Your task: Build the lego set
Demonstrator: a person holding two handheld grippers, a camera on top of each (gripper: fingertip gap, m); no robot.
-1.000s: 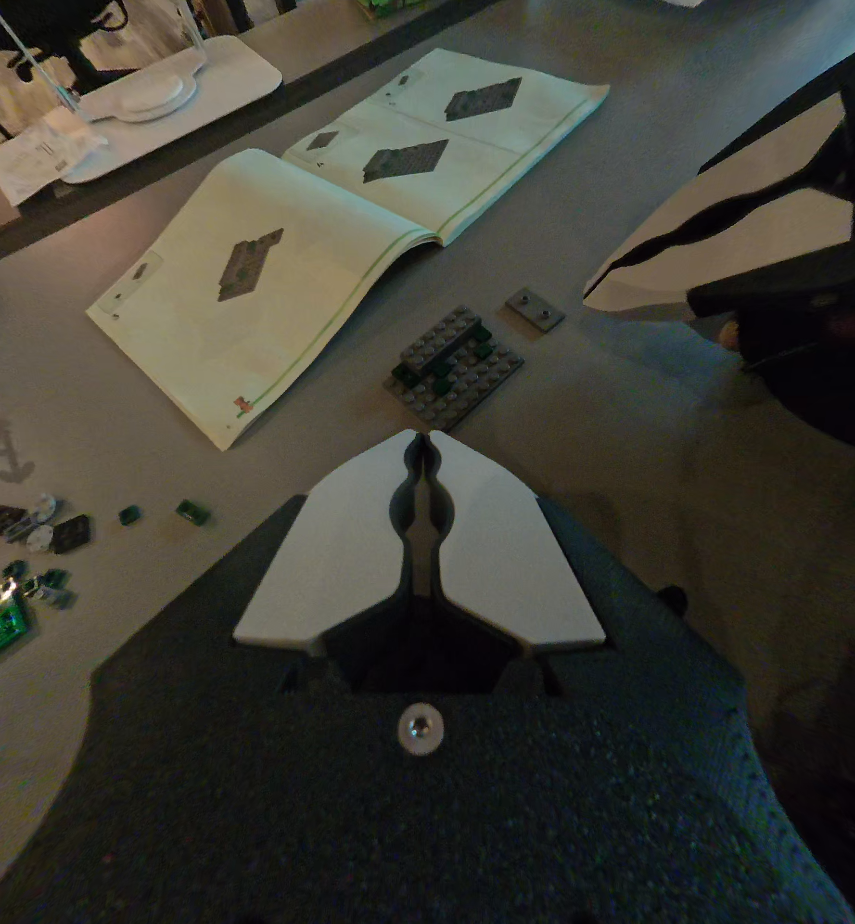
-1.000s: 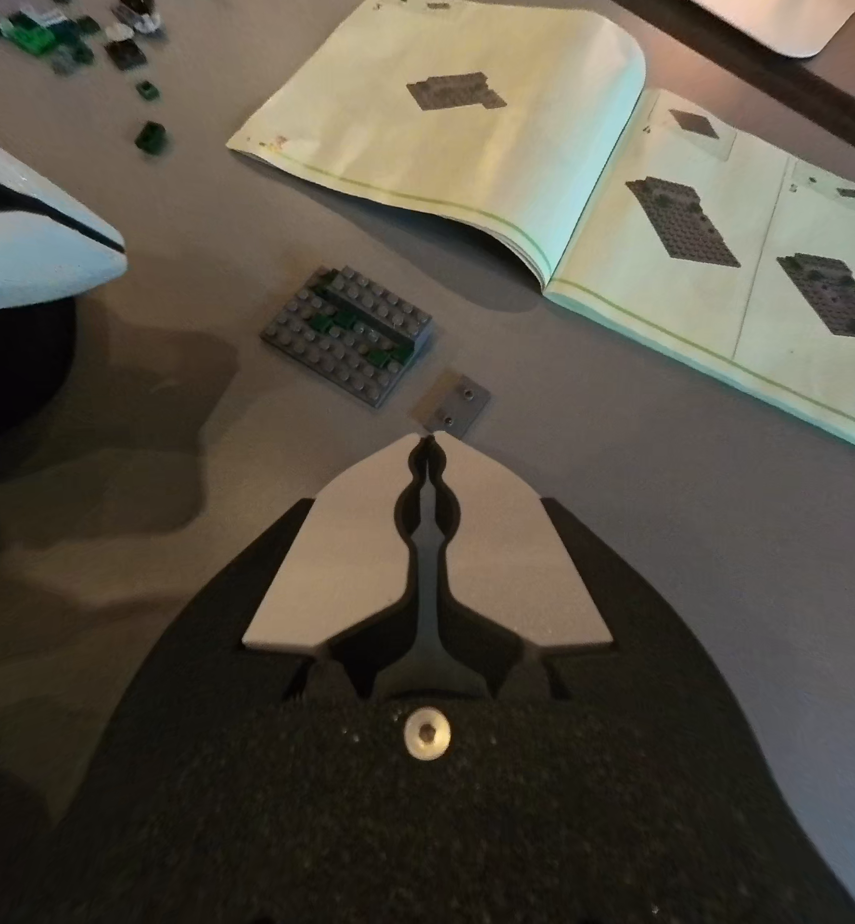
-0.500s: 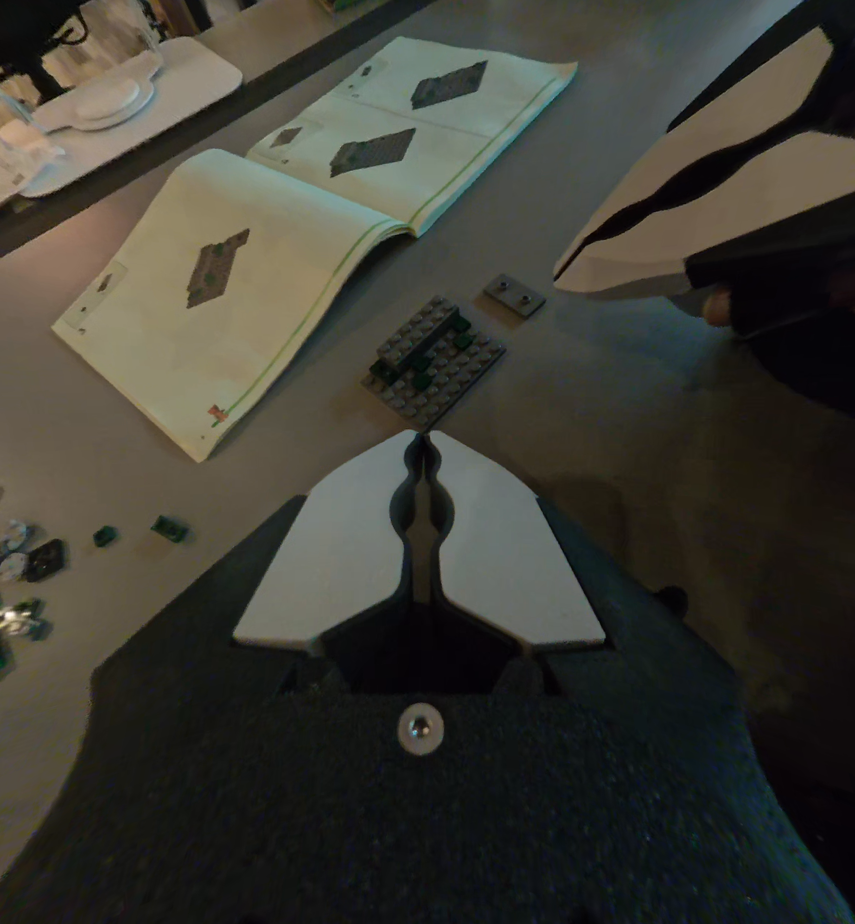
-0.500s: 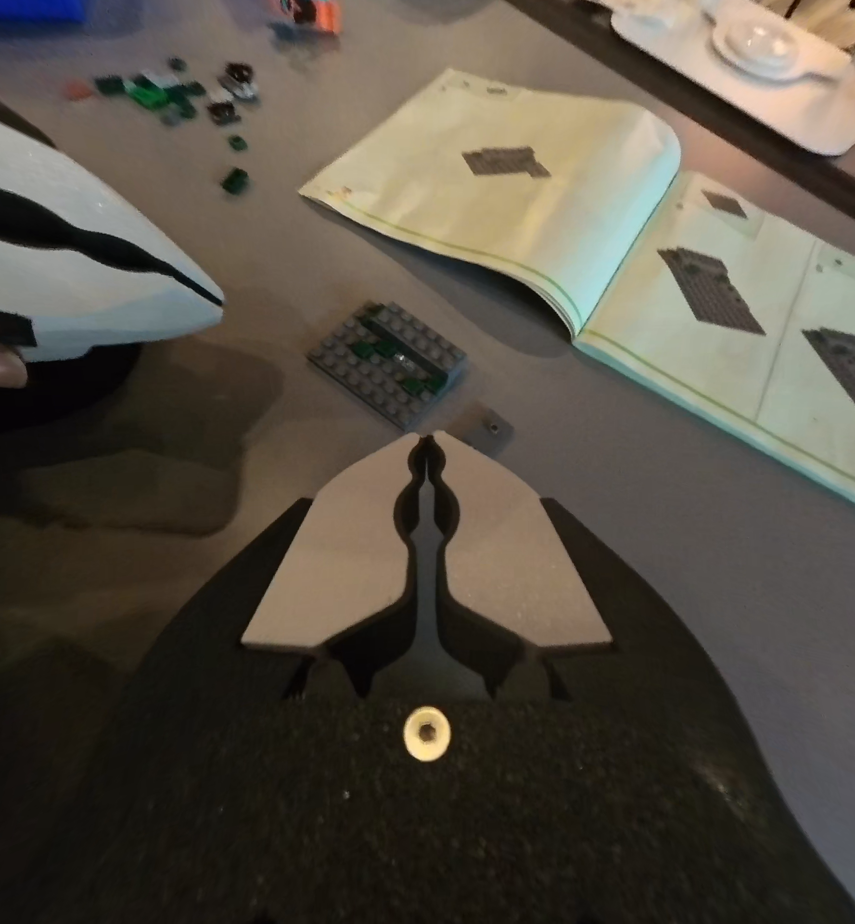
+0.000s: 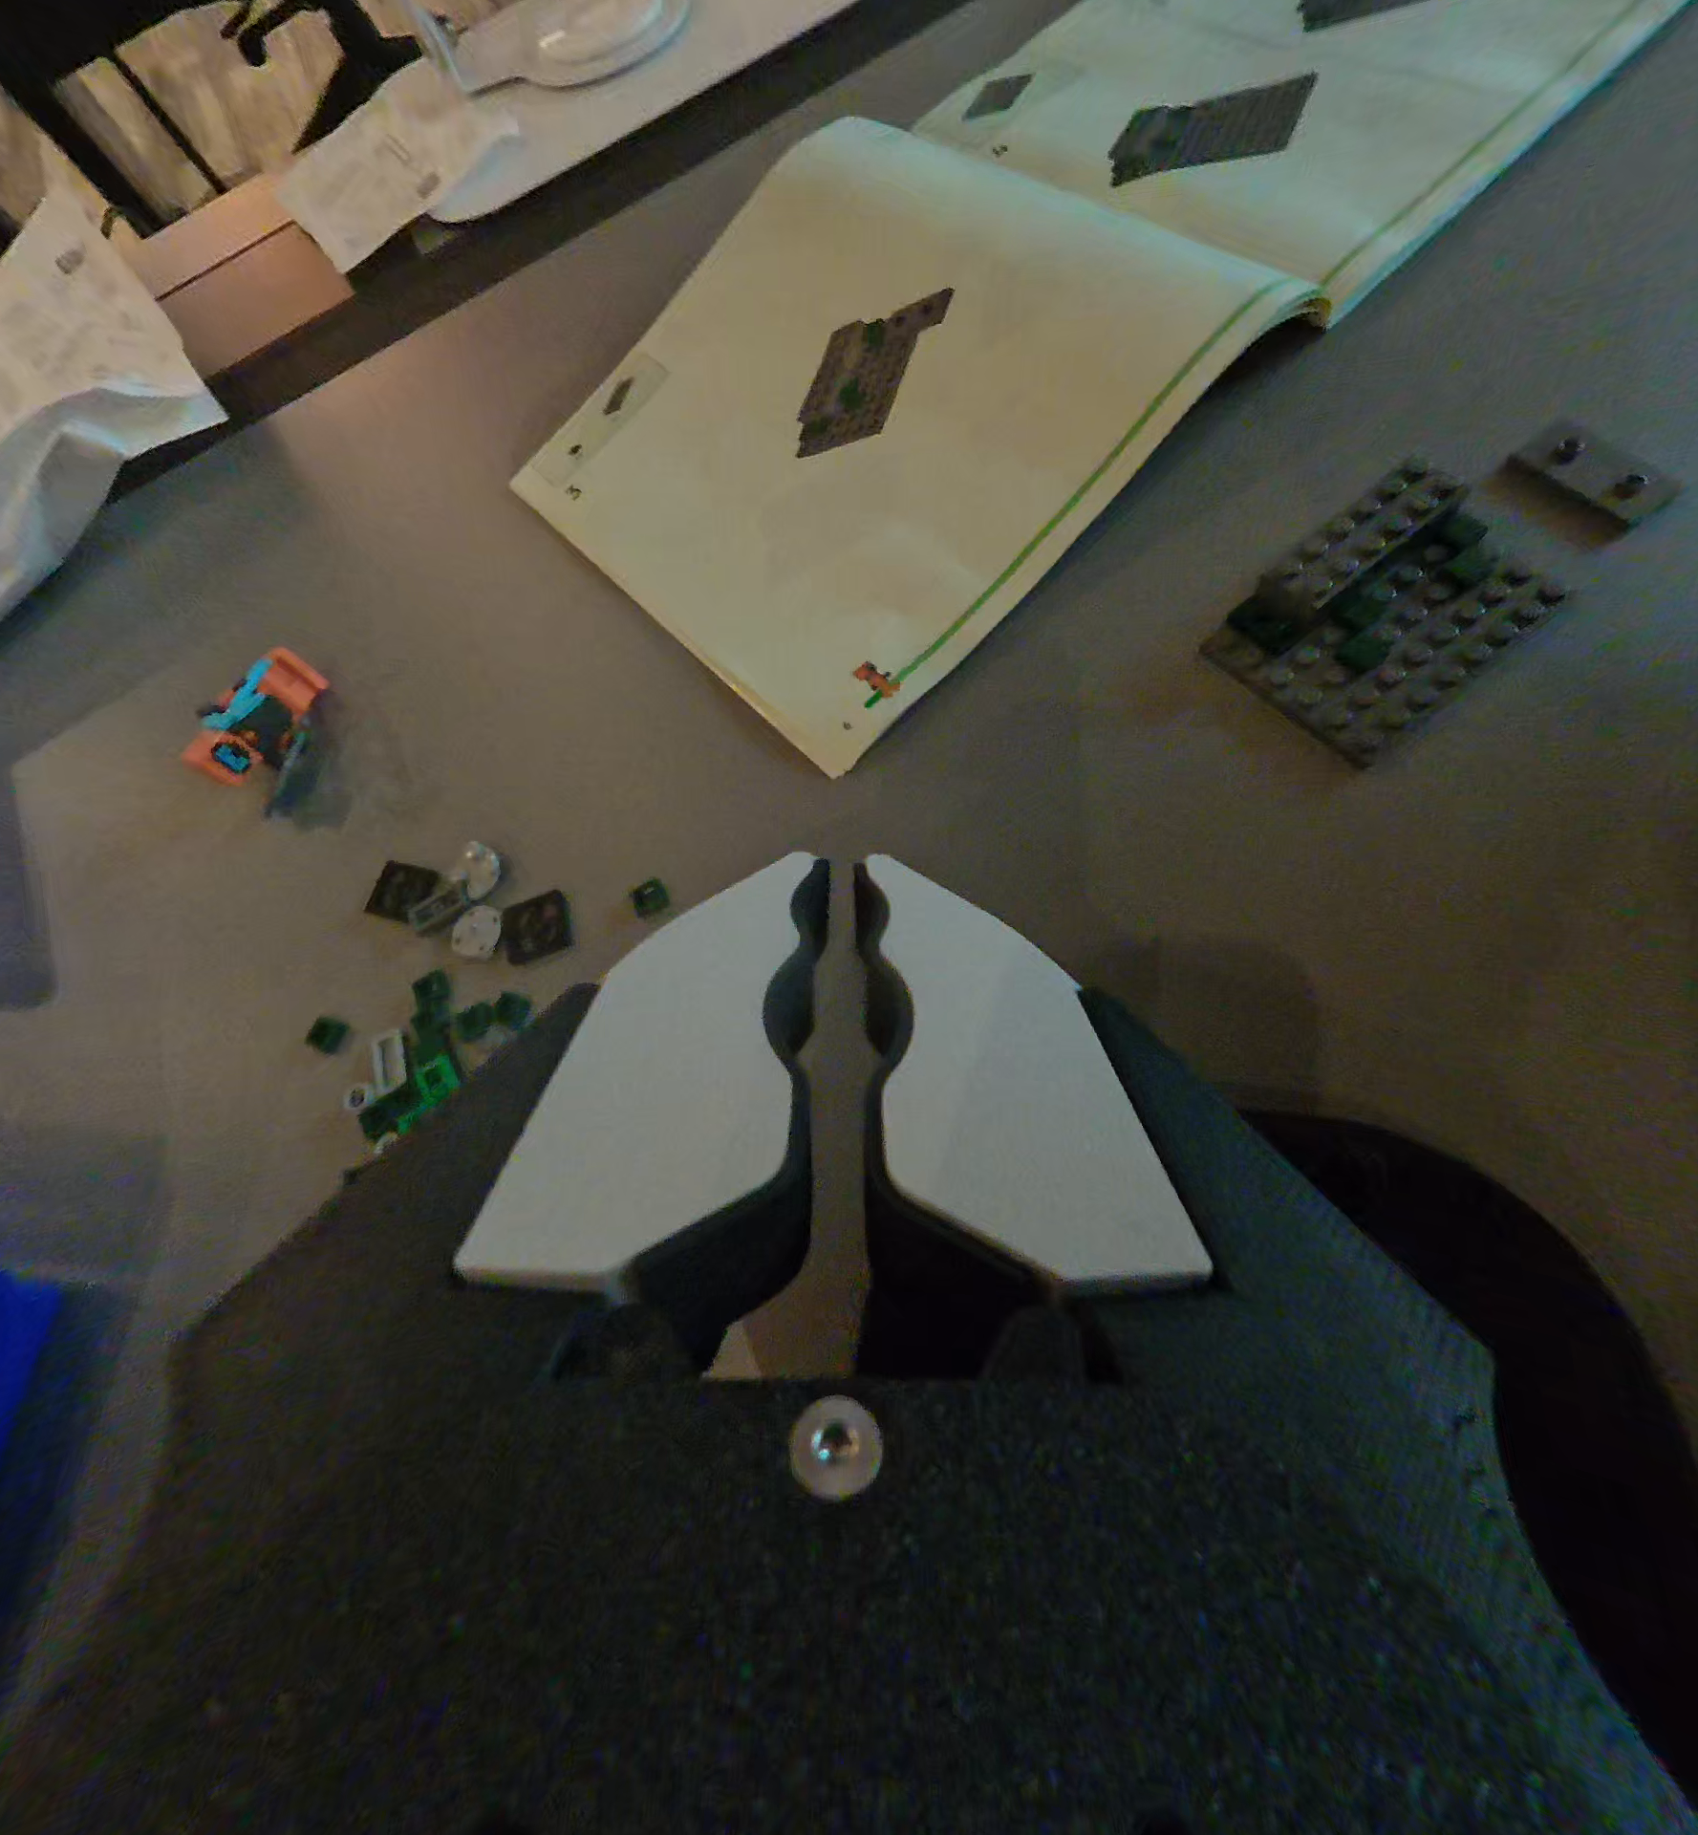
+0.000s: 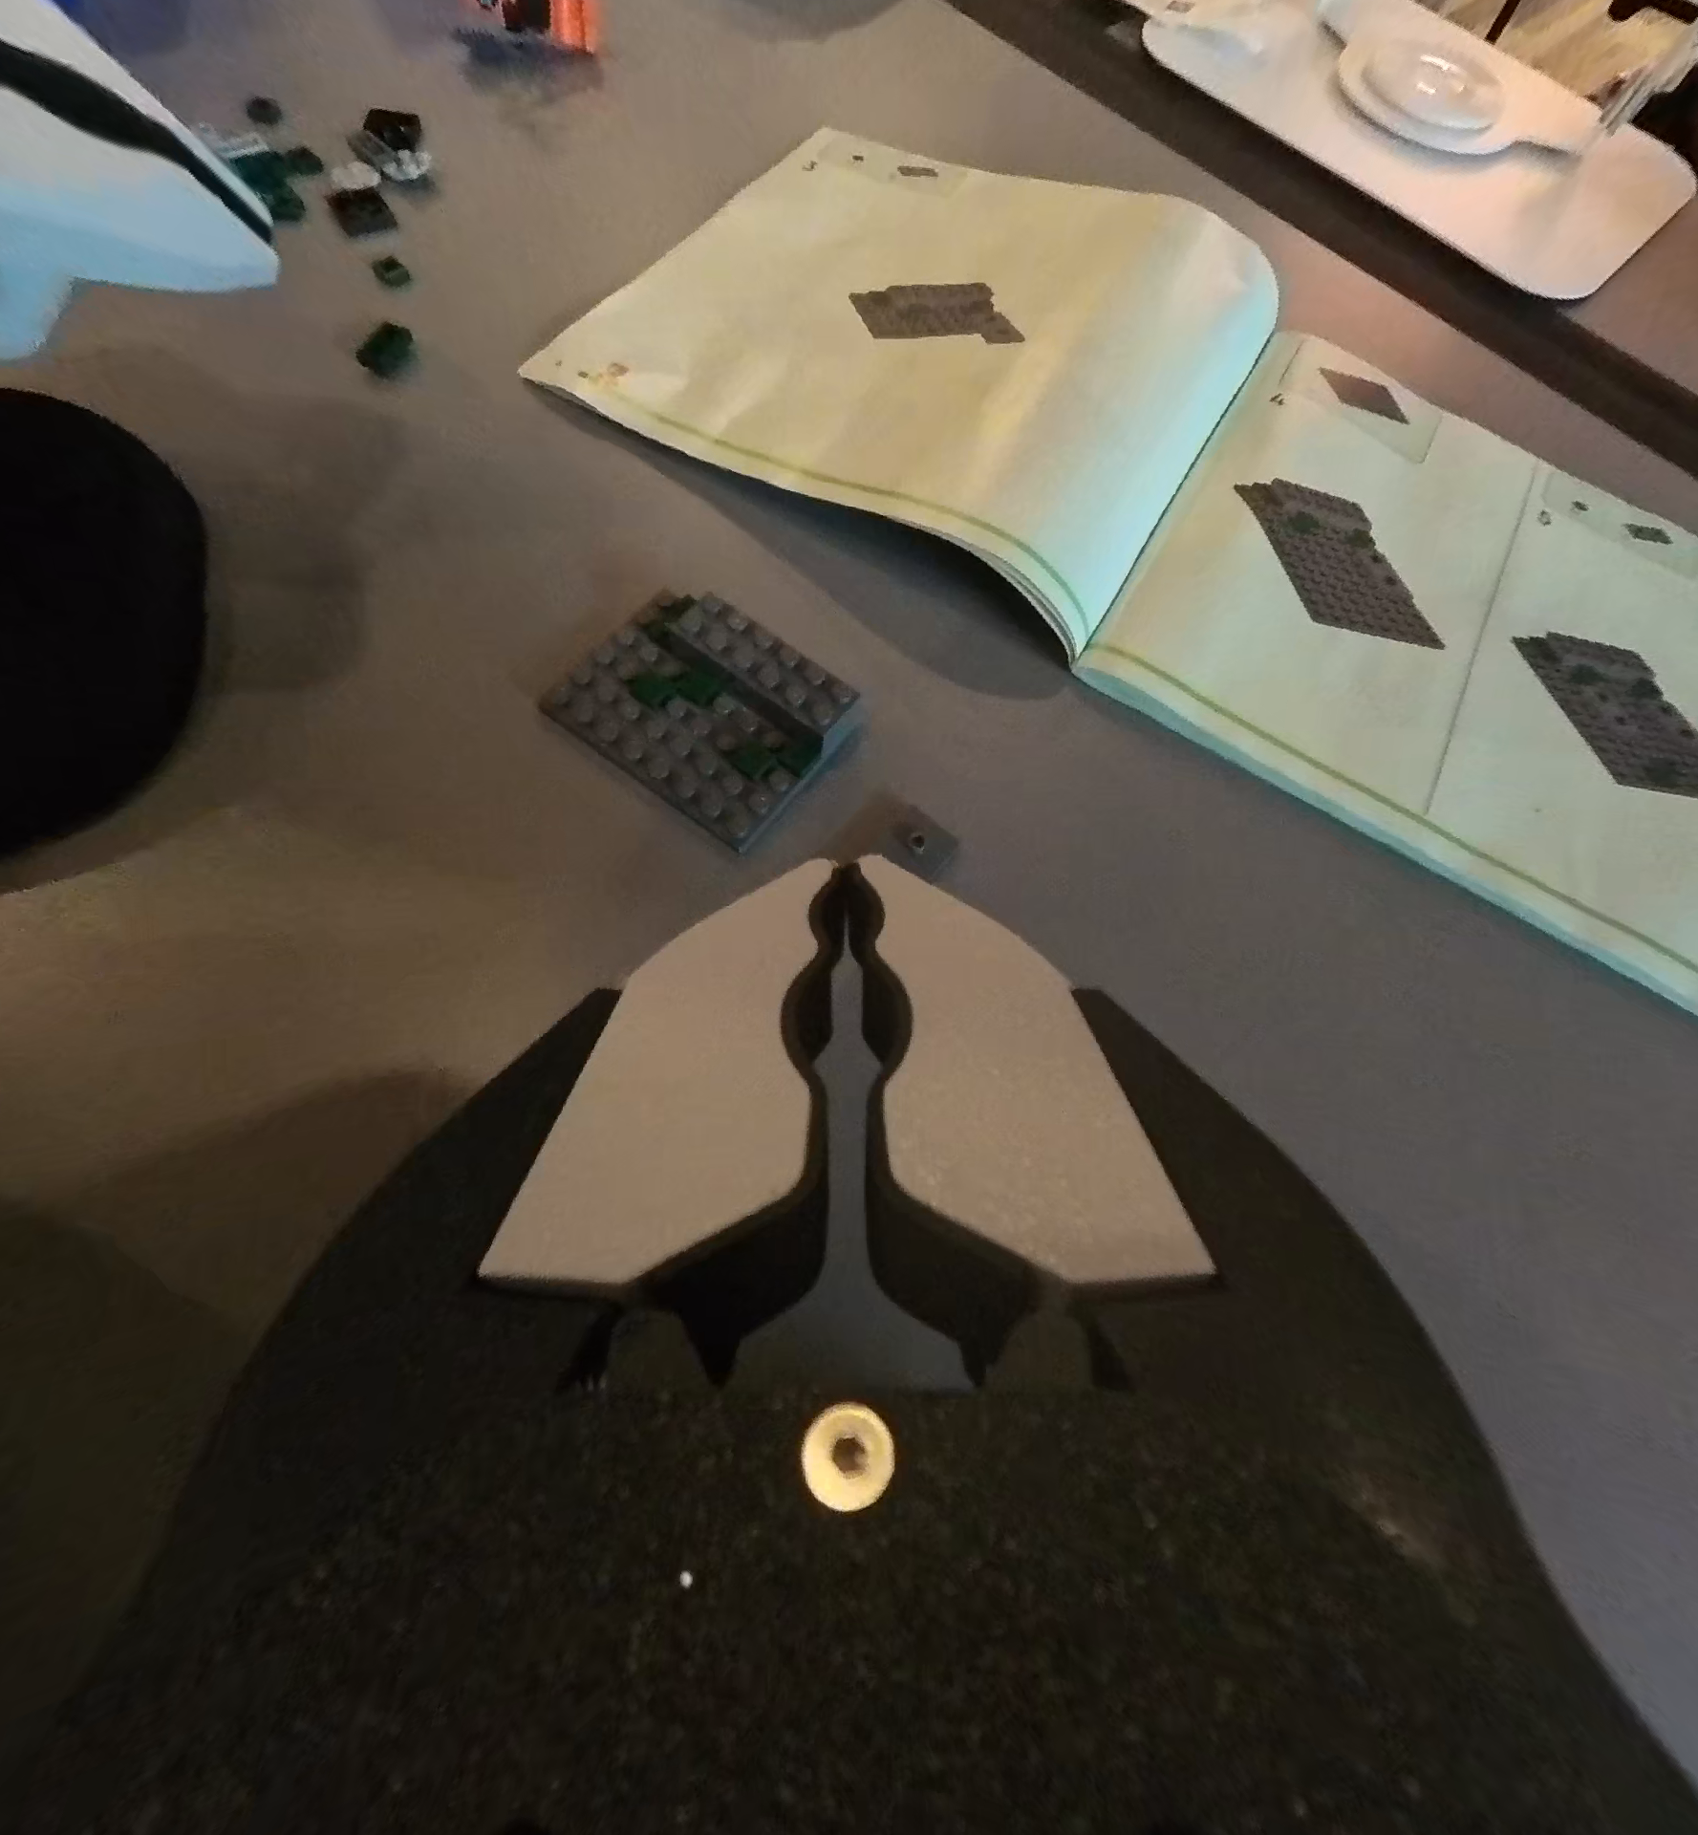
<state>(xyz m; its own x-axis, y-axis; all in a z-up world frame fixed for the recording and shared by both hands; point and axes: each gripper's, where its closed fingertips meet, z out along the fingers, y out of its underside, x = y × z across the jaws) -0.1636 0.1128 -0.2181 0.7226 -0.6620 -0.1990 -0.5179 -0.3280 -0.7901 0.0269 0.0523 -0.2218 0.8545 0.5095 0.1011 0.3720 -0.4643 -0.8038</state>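
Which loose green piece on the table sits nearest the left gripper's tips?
The lone dark green piece, just left of the left gripper tips. The other green ones cluster farther back and left.

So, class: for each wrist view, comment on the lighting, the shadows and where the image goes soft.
Left wrist view: dim and grainy; the open pale instruction booklet is the brightest area, and its straight edges bow with the wide lens. Right wrist view: equally dim; a soft shadow spreads left of the grey studded lego baseplate, and the small dark green loose bricks look smeared.
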